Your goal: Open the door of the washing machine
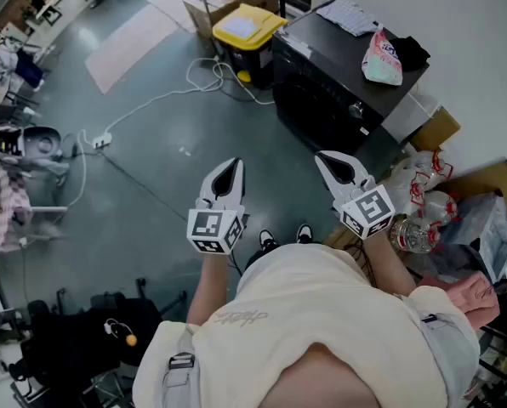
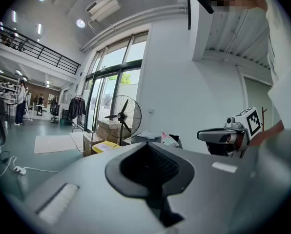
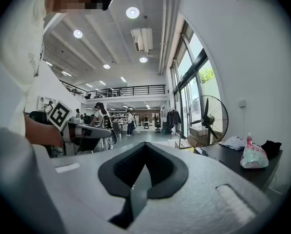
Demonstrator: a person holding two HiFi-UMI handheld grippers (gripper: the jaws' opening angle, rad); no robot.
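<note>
While the left claw (image 1: pixel 230 167) and right claw (image 1: pixel 328 158) are hovering closed and empty, the washing machine (image 1: pixel 321 100) is standing apart ahead. A pink bag (image 1: pixel 381 58) is lying on top.

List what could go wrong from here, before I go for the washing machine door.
1. The left tongs and right tongs are both shut and empty, well short of the washing machine. They will likely have to open before they can catch the door.
2. The white cable on the floor and the bags beside the machine could snag a step.
3. The pink pouch on top might slide off if the machine is jolted.
</note>
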